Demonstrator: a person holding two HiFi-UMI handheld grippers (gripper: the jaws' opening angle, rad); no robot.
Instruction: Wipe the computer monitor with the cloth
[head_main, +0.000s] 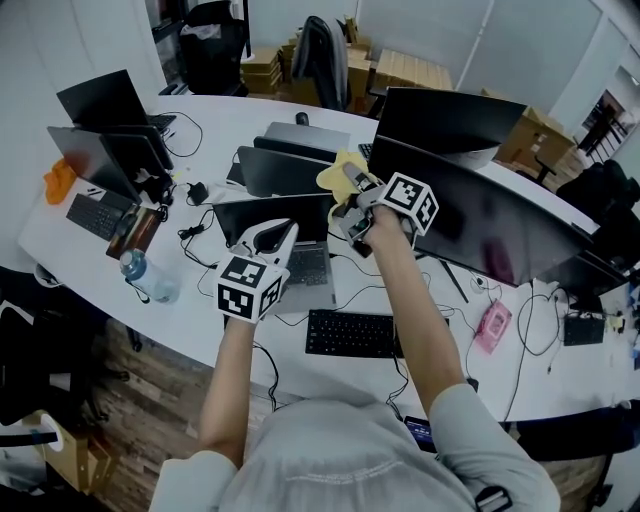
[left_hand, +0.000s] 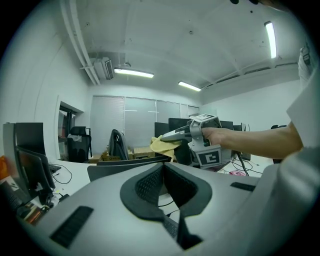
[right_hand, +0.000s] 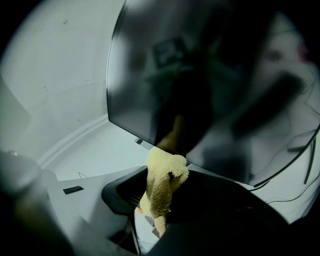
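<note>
Cloth (right_hand: 162, 182) is sorted: the yellow fluffy one is pinched tight in the right claw (right_hand: 161, 202), bunched up and poking out past the tips. The person has it raised at the left end of the big dark computer monitor (right_hand: 210, 90), low on the screen. The cloth's reflection nearly meets it in the glass, so it's touching or just shy, can't tell which. Left claw (left_hand: 162, 192) has its jaws together on nothing and hangs above the open laptop (head_main: 300, 250) on the white surface (head_main: 230, 120), just idling. Progress guess: pickup and reach are done, and the wiping is at its very start at best. Nearly the whole screen off to the right is left to do, and the glass shows only reflections, so no clue which bits are clean
</note>
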